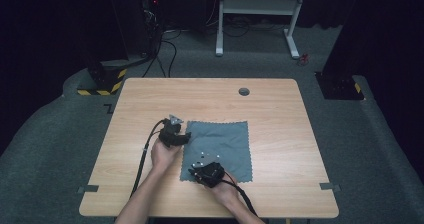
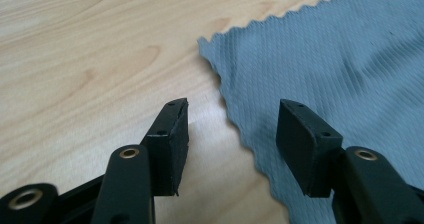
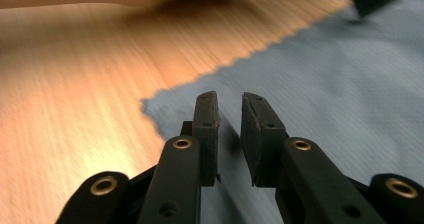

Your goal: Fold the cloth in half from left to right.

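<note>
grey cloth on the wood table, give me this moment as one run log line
item: square grey cloth flat on wooden table | left gripper: jaws open at cloth's edge | right gripper: jaws narrow, nothing between, over cloth corner

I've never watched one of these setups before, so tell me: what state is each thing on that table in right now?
Grey cloth: spread flat on the table, unfolded, nothing pinching it.
Left gripper: open, jaws either side of the cloth's left edge near a corner, not pressing it.
Right gripper: jaws nearly together with a narrow gap, above the cloth's near corner, holding nothing.
Wooden table: bare apart from the cloth.
</note>
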`<state>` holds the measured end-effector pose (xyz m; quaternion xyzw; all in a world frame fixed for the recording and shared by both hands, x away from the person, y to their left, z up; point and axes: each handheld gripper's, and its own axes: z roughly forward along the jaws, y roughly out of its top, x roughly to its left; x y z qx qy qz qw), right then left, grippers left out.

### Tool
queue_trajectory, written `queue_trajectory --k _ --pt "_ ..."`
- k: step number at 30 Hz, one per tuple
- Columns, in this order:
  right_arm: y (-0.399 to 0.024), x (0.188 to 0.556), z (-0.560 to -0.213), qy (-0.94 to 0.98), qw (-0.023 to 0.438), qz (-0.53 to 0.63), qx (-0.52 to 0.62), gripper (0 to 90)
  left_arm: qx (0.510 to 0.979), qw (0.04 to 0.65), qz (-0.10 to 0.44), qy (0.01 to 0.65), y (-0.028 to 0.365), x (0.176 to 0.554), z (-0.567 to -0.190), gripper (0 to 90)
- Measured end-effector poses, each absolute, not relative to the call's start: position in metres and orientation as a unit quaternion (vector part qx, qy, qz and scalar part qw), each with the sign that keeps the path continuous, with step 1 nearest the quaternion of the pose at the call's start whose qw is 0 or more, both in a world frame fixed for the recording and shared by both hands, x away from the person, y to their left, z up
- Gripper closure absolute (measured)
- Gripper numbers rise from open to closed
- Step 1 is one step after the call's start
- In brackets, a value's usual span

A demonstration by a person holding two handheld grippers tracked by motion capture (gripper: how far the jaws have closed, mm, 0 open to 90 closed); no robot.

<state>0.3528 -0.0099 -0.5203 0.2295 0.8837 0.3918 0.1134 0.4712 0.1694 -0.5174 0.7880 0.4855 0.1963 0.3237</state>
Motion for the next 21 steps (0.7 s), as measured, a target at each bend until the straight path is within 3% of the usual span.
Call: queue_trajectory --k 9,13,19,21 --pt "0.013 0.339 -0.524 0.89 0.083 0.398 0.205 68.7 0.783 0.322 0.194 0.495 0.167 0.489 -0.516 48.6" --pt "0.02 0.334 -0.523 0.897 0.091 0.387 0.192 64.1 0.776 0.321 0.199 0.506 0.168 0.496 -0.517 48.5" --pt "0.019 0.329 -0.524 0.898 0.105 0.383 0.191 64.0 0.775 0.314 0.2 0.51 0.166 0.504 -0.516 50.2" --pt "0.02 0.328 -0.523 0.898 0.107 0.381 0.192 66.5 0.776 0.316 0.197 0.509 0.165 0.506 -0.516 55.8"
